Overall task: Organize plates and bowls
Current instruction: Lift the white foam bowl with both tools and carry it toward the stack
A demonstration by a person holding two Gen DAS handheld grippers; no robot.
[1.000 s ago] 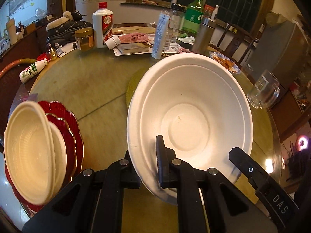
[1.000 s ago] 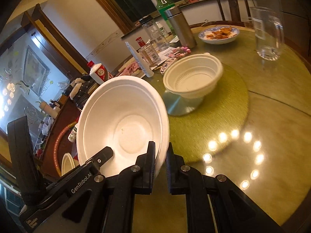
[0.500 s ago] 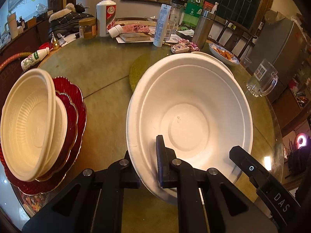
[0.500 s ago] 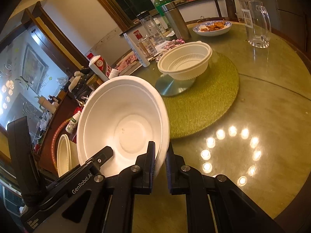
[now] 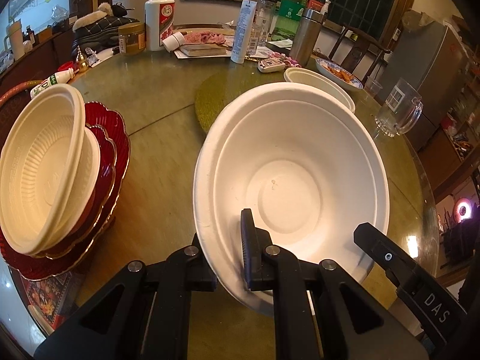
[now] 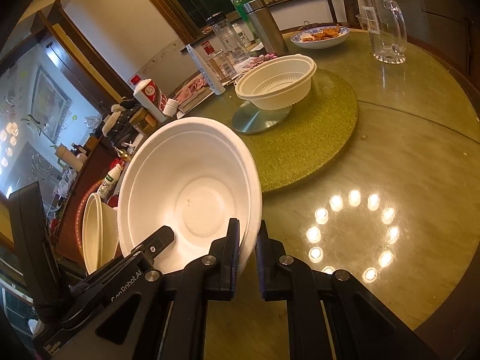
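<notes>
- Above the round table (image 5: 156,111), I have the white bowl (image 5: 294,180) held off the surface, my left gripper (image 5: 229,258) and right gripper (image 6: 247,249) each clamped on its near rim.
- It looks light, thin and bendy; the rim is the sensible hold.
- I count two ribbed bowls: one on the red plates (image 5: 117,150), one on the green mat (image 6: 315,144).

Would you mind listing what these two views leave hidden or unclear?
- Left wrist view: the white bowl hides most of the ribbed bowl behind it.
- Right wrist view: the white bowl covers the red plates' stack.
- Both views: bottle labels too small to read.
</notes>
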